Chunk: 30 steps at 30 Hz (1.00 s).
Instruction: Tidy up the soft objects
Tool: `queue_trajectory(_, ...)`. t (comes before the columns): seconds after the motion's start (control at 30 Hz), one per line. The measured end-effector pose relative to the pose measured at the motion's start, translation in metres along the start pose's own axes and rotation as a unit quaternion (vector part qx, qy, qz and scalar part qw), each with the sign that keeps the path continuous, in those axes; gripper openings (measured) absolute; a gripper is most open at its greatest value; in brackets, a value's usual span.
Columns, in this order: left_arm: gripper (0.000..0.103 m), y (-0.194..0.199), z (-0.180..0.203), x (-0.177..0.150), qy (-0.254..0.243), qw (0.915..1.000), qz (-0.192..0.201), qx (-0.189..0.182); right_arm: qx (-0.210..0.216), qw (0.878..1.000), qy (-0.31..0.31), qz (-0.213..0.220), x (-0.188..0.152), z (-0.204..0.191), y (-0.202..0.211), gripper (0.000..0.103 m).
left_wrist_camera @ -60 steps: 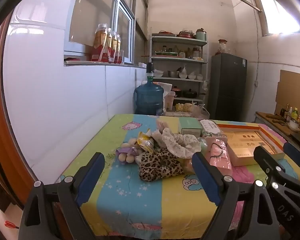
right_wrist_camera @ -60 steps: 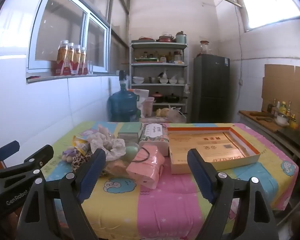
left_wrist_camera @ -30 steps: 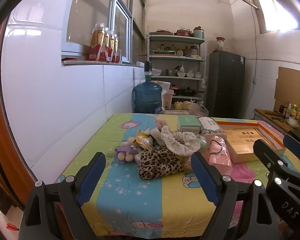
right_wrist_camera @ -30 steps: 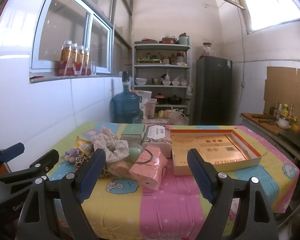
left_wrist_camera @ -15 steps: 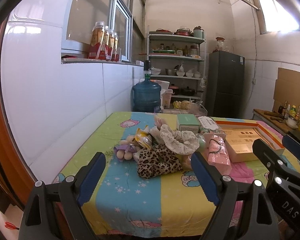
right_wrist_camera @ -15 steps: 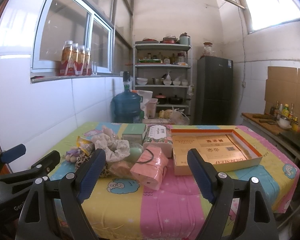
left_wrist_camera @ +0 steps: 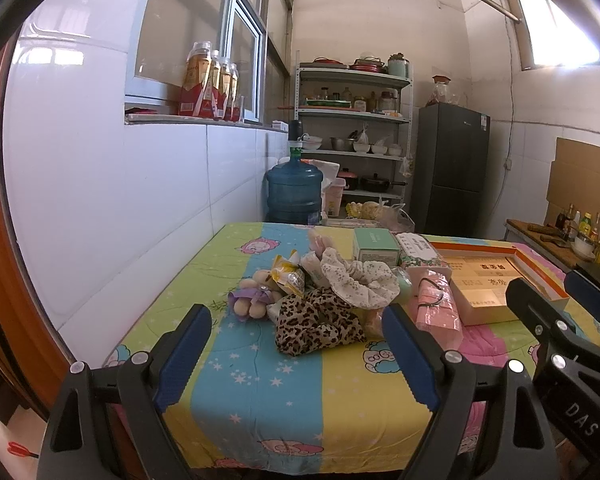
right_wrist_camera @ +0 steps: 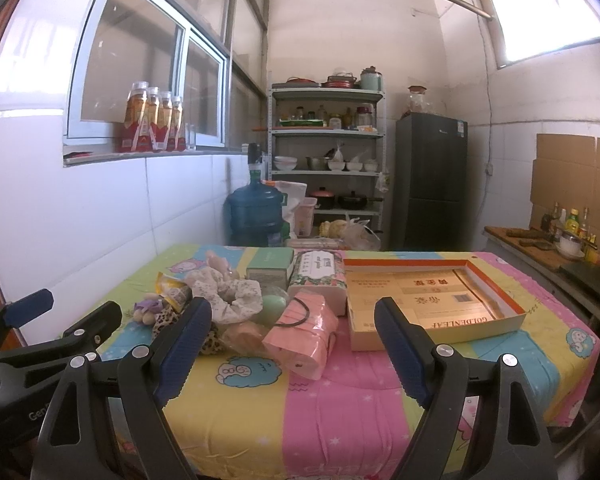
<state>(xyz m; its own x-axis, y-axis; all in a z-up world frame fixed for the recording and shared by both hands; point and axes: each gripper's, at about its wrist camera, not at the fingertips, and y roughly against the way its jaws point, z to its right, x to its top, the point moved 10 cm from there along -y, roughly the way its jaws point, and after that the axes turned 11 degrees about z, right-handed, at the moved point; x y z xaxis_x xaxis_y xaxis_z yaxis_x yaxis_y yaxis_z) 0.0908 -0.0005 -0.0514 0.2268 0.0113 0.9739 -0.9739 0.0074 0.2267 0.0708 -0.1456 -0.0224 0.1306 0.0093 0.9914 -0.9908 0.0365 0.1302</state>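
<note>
— How is the left gripper [left_wrist_camera: 296, 352] held?

— Low and near, pointing toward the far side of the room. Its jaws stand wide apart with nothing between them; the blue pads [left_wrist_camera: 184, 350] face each other across the gap.

— And the right gripper [right_wrist_camera: 286, 346]?

— The same: level, jaws spread wide, empty. It sits just right of the left one, and each shows in the other's view at the edge, the right one [left_wrist_camera: 556, 320] at the left camera's right border.

— Do the two touch?

— No, they are side by side but apart.
</note>
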Motion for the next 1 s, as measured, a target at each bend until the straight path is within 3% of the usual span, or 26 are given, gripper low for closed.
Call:
queue_trajectory(0.6, 0.087, 0.001, 0.003, -0.003, 0.002, 1.0, -0.002, 0.0, 0.001, 1.0, -0.002, -0.003, -0.002, -0.005, 0.001, 0.084)
queue_trajectory(1.0, 0.087, -0.015, 0.003, -0.016, 0.012, 0.9998, -0.016, 0.0, 0.005, 1.0, -0.008, -0.022, -0.021, 0.005, -0.018, 0.084)
